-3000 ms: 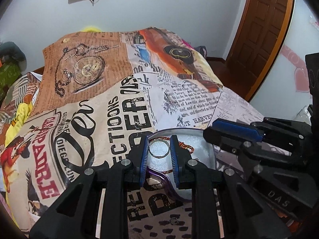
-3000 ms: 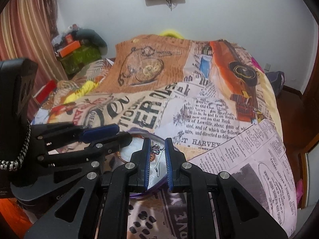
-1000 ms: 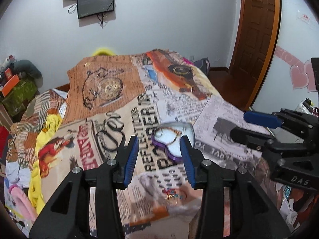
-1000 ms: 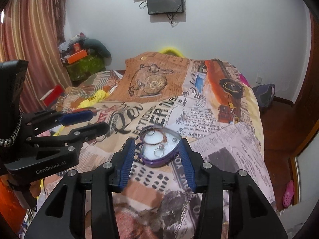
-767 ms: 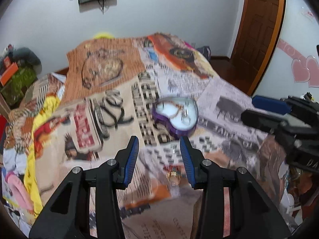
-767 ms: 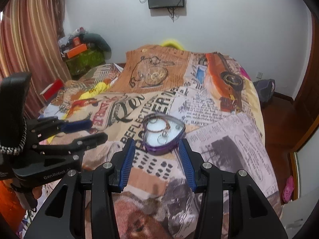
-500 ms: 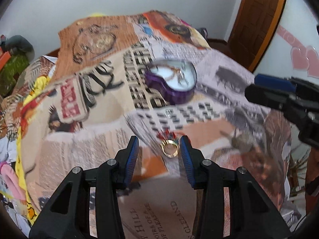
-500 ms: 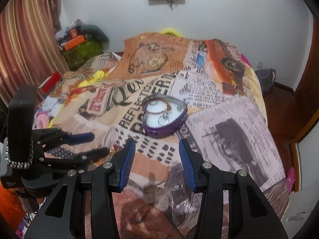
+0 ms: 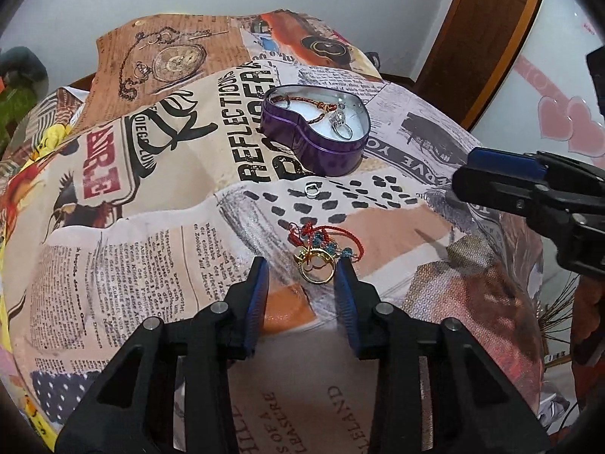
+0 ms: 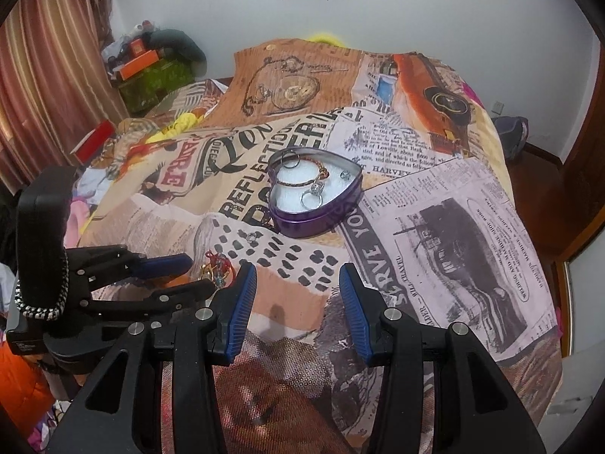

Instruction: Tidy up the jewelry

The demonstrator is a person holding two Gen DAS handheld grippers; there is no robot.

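Note:
A purple heart-shaped tin (image 9: 325, 151) (image 10: 321, 221) sits on the printed bedspread, holding a brown cord bracelet (image 10: 302, 179) and silver rings (image 10: 312, 198). In front of it lie a small silver ring (image 9: 311, 190) (image 10: 251, 237), a gold ring (image 9: 315, 268) and a red-and-blue cord bracelet (image 9: 325, 240) (image 10: 219, 263). My left gripper (image 9: 302, 283) is open, its fingers on either side of the gold ring, just above the bedspread. My right gripper (image 10: 297, 295) is open and empty, nearer than the tin and right of the left gripper.
The bedspread (image 10: 435, 227) slopes down at the near and right edges. Clutter and boxes (image 10: 151, 68) stand at the back left by a curtain. A wooden door (image 9: 472, 38) is at the right.
Both grippers opened and drew back from the tin. The left gripper then dropped toward the loose jewelry in front of the tin and now straddles the gold ring.

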